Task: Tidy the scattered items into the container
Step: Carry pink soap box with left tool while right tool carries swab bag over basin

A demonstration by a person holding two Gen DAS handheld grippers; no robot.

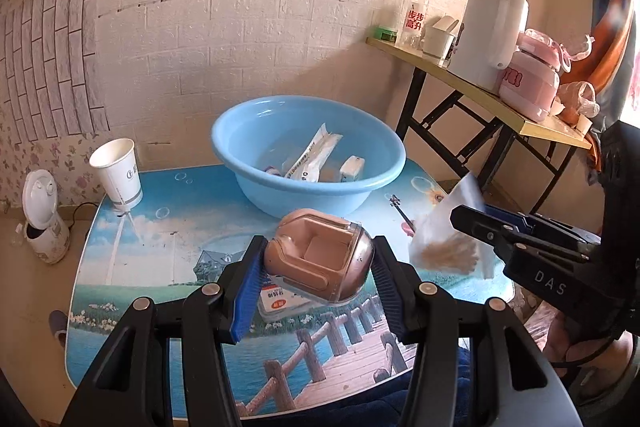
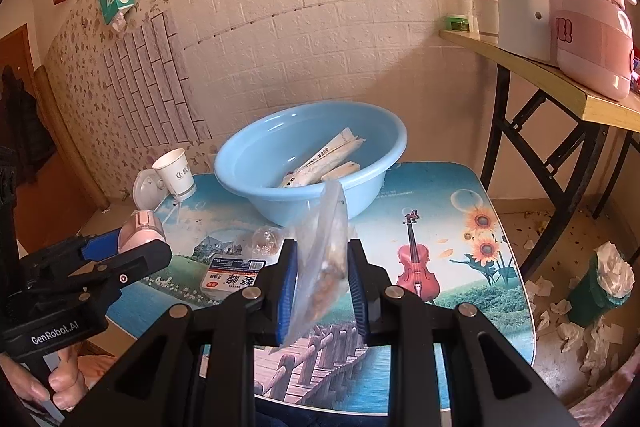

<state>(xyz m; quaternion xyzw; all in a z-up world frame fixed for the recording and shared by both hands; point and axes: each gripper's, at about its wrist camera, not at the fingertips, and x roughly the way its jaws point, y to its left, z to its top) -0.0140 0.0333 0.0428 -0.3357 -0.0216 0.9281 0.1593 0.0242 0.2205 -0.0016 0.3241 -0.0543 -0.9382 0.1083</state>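
My left gripper (image 1: 318, 257) is shut on a pink plastic case (image 1: 320, 255) with a clear lid and holds it above the table, in front of the blue basin (image 1: 308, 155). It also shows in the right wrist view (image 2: 140, 231). My right gripper (image 2: 322, 275) is shut on a clear plastic bag (image 2: 324, 259) with brown bits inside, held upright above the table; the bag also shows in the left wrist view (image 1: 448, 243). The basin (image 2: 310, 155) holds white packets (image 1: 316, 155). A flat white labelled box (image 2: 232, 275) and a small clear bag (image 2: 266, 241) lie on the table.
A paper cup (image 1: 118, 173) stands at the table's far left. The picture-printed table (image 2: 440, 247) sits by a brick-pattern wall. A folding side table (image 1: 480, 95) at right carries a white kettle and a pink pot. A green bin (image 2: 600, 287) and crumpled tissues lie on the floor at right.
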